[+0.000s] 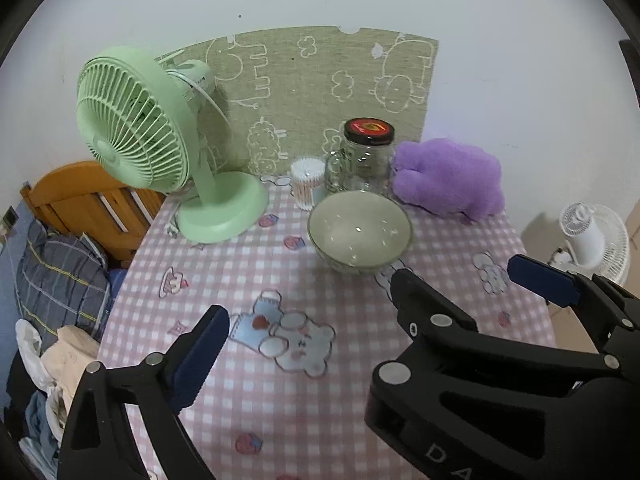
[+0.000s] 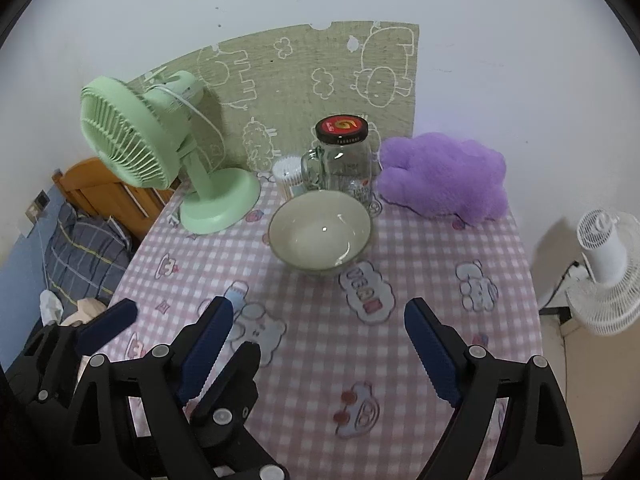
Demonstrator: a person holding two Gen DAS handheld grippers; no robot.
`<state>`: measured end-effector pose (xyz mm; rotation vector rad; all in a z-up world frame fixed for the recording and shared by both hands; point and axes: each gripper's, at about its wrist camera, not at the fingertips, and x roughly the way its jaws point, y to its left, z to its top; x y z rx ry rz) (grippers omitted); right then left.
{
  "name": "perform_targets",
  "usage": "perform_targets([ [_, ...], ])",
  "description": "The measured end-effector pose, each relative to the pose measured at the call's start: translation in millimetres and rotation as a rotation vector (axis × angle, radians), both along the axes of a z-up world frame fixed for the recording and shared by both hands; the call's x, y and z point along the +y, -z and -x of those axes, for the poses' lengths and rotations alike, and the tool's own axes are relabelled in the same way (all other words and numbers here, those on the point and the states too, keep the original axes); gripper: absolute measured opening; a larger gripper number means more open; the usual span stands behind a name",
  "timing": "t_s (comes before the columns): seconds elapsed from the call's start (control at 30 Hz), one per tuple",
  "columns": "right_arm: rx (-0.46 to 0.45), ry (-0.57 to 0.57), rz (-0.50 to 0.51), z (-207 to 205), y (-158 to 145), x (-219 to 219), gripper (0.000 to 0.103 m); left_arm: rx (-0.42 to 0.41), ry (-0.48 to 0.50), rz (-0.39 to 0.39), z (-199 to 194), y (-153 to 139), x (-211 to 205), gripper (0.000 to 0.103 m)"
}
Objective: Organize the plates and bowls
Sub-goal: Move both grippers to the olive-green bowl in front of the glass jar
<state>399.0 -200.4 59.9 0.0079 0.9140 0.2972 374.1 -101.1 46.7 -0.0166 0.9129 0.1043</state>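
A pale green bowl [image 1: 360,232] [image 2: 320,232] stands upright and empty toward the back of the table, just in front of a glass jar. No plate is in view. My left gripper [image 1: 320,320] is open, short of the bowl, with only tablecloth between its jaws. Its right finger is hidden behind the right gripper's black finger [image 1: 424,308]. My right gripper [image 2: 320,304] is open too, also short of the bowl and holding nothing. The two grippers sit side by side and overlap, and the left gripper's fingers [image 2: 108,324] show at the lower left of the right wrist view.
A pink checked tablecloth [image 1: 240,400] covers the table. At the back stand a green desk fan [image 1: 136,120], a cotton swab tub [image 1: 306,184], a lidded glass jar [image 1: 366,156] and a purple plush [image 1: 448,176]. A bed [image 1: 80,196] lies left. A white fan [image 2: 604,264] stands on the floor at the right.
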Motion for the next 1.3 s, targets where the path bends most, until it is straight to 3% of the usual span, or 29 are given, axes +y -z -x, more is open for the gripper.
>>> perform_targets([
  [0.63, -0.011, 0.037, -0.015, -108, 37, -1, 0.09, -0.012, -0.017, -0.023, -103, 40, 0, 0.097],
  [0.87, -0.011, 0.071, -0.006, -133, 59, 0, 0.089, 0.0, -0.008, -0.021, -130, 65, 1, 0.086],
  [0.97, -0.002, 0.085, -0.008, -141, 68, -1, 0.083, 0.013, 0.0, -0.03, -141, 73, 2, 0.078],
  [1.3, 0.041, 0.117, -0.018, -163, 95, -7, 0.061, 0.037, 0.028, -0.023, -162, 95, -1, 0.04],
])
